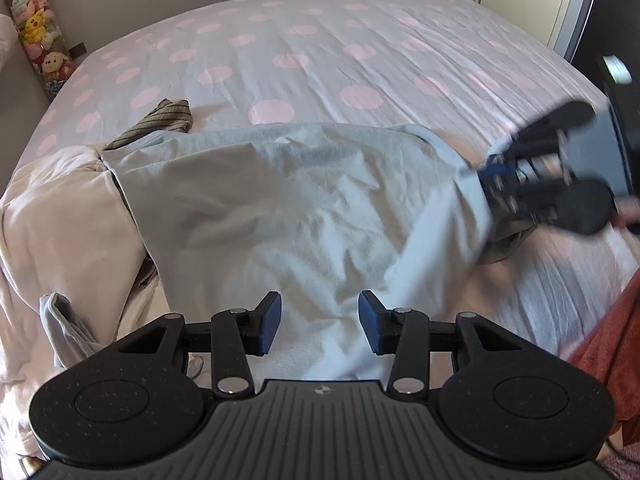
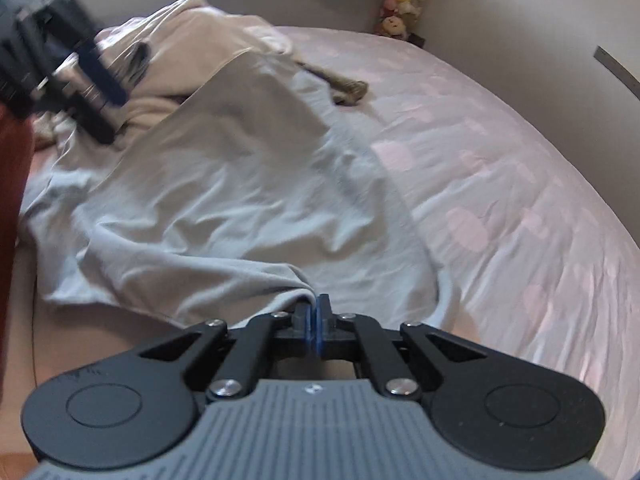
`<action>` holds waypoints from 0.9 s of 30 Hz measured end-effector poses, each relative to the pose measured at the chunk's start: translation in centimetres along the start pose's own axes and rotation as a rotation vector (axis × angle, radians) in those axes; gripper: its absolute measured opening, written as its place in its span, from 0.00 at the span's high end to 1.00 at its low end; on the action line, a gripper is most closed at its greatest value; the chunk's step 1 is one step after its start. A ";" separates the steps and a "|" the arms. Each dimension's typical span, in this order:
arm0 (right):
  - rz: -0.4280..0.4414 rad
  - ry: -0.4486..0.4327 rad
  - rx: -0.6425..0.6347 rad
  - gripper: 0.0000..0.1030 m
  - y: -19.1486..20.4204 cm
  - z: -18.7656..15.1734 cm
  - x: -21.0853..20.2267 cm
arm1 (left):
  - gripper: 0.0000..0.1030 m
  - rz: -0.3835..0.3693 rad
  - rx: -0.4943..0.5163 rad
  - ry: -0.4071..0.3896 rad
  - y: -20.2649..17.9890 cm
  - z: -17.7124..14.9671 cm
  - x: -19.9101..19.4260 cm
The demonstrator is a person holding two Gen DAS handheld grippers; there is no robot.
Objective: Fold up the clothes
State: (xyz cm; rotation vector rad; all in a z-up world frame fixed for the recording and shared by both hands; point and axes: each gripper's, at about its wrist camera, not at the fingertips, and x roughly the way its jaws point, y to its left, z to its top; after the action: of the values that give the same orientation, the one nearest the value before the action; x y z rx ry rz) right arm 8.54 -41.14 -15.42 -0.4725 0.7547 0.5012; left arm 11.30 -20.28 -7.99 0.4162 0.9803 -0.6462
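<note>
One bed [image 1: 360,32] carries a white cover with pink dots and fills both views. One pale grey-blue garment [image 1: 260,200], the item to be folded, lies spread and creased at the centre of the left wrist view, reaching from 9 o'clock to 3 o'clock. In the right wrist view the same garment [image 2: 208,184] runs from the centre toward 10 o'clock.

Grippers counted: two. The left gripper [image 1: 319,322] sits at 6 o'clock in its own view, its two blue pads [image 1: 270,320] standing apart above the garment's near part, with nothing pressed between them. It also shows, blurred, at 10 o'clock in the right wrist view [image 2: 92,92]. The right gripper [image 2: 314,314] has its fingers drawn together; a fold of the garment's edge lies at the fingertips, and whether cloth is actually pinched cannot be told from that view. In the left wrist view it appears blurred at 3 o'clock [image 1: 486,172], at the garment's far right corner, where cloth appears gathered at its tips.

Other laundry counted: one cream-white heap [image 1: 60,208] at 9 o'clock, one olive striped piece [image 1: 164,118] at 10 o'clock, partly under the garment, and one small grey piece [image 1: 66,320] at 8 o'clock. One rust-red cloth [image 1: 608,340] shows at 4 o'clock. One column of plush toys [image 1: 38,28] stands in the corner at 10 o'clock.
</note>
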 end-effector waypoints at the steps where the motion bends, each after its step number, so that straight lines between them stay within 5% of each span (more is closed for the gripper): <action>1: -0.015 -0.001 0.031 0.97 -1.2 0.6 0.5 | 0.59 0.001 0.003 0.004 -0.1 0.0 0.1; 8: -0.104 0.044 0.243 0.97 -8.1 2.7 4.6 | 0.55 -0.010 0.027 0.018 -0.7 0.2 0.8; 12: -0.055 0.093 0.267 0.93 -9.1 2.0 6.0 | 0.55 -0.019 0.124 0.065 -3.0 -0.3 2.3; 17: -0.062 0.058 0.279 0.67 -9.1 0.6 4.0 | 0.55 -0.066 0.239 0.135 -6.4 -1.1 4.6; 27: -0.055 -0.020 0.330 0.64 -8.0 -3.8 -2.5 | 0.59 -0.012 0.245 0.385 -9.0 -2.4 11.5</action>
State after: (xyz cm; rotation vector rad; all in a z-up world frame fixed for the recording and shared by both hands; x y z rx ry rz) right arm 9.68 -50.23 -14.22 -0.1797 0.7860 0.3210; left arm 8.30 -29.06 -19.50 0.7720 1.2729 -0.7144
